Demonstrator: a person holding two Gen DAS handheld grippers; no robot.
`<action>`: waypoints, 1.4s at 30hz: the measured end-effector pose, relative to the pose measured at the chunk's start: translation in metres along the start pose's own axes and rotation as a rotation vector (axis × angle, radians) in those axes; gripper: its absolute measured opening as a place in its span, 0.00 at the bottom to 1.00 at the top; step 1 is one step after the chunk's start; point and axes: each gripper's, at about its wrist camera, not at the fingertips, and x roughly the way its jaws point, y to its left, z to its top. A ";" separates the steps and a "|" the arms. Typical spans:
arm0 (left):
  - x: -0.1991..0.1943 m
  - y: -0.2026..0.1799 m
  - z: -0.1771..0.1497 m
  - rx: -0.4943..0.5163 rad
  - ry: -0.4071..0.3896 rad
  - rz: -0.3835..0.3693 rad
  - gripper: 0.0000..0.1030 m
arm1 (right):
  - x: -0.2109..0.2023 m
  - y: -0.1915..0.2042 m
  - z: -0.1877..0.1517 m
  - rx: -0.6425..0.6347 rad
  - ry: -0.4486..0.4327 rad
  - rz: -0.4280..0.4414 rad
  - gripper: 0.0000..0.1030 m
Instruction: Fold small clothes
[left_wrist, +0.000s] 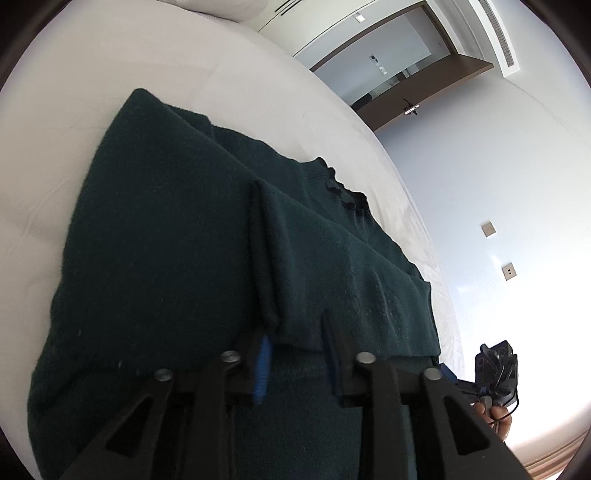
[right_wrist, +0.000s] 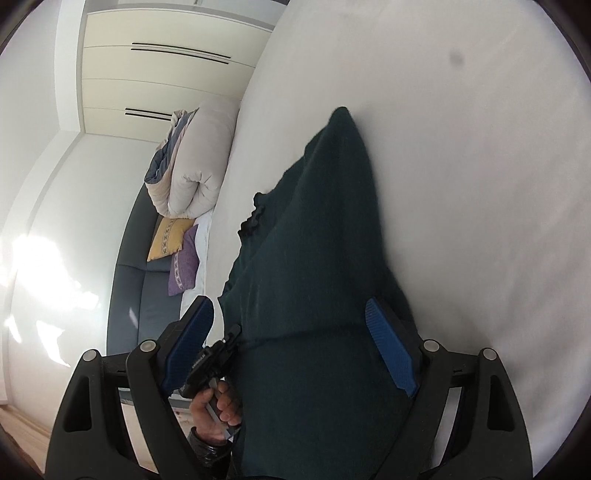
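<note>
A dark green knit sweater (left_wrist: 166, 240) lies flat on the white bed (left_wrist: 74, 110), its frilled collar (left_wrist: 343, 188) toward the bed's right edge. A folded-over flap of it ends in a thick edge just ahead of my left gripper (left_wrist: 295, 332). That gripper's jaws stand apart with the flap's edge between them, and the pads do not press it. In the right wrist view the sweater (right_wrist: 314, 240) runs away from my right gripper (right_wrist: 290, 306), which hovers over it wide open and holds nothing. Its blue pads (right_wrist: 391, 354) are bare.
A hand (right_wrist: 218, 402) holds the left tool at the bed's edge. A hand (left_wrist: 495, 413) with the right tool shows low on the right. Beyond the bed (right_wrist: 461, 184) lie a rolled duvet (right_wrist: 199, 158), a yellow cushion (right_wrist: 170, 238) and a purple cushion (right_wrist: 184, 266) on a grey bench (right_wrist: 136, 295).
</note>
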 end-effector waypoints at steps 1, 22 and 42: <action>-0.009 -0.003 -0.004 0.003 -0.008 0.007 0.53 | -0.010 0.001 -0.014 0.004 -0.005 -0.004 0.82; -0.194 0.038 -0.192 -0.037 0.110 0.101 0.78 | -0.169 -0.034 -0.252 -0.062 -0.031 -0.137 0.82; -0.171 0.036 -0.201 -0.103 0.272 -0.005 0.30 | -0.180 -0.028 -0.283 -0.072 0.025 -0.153 0.82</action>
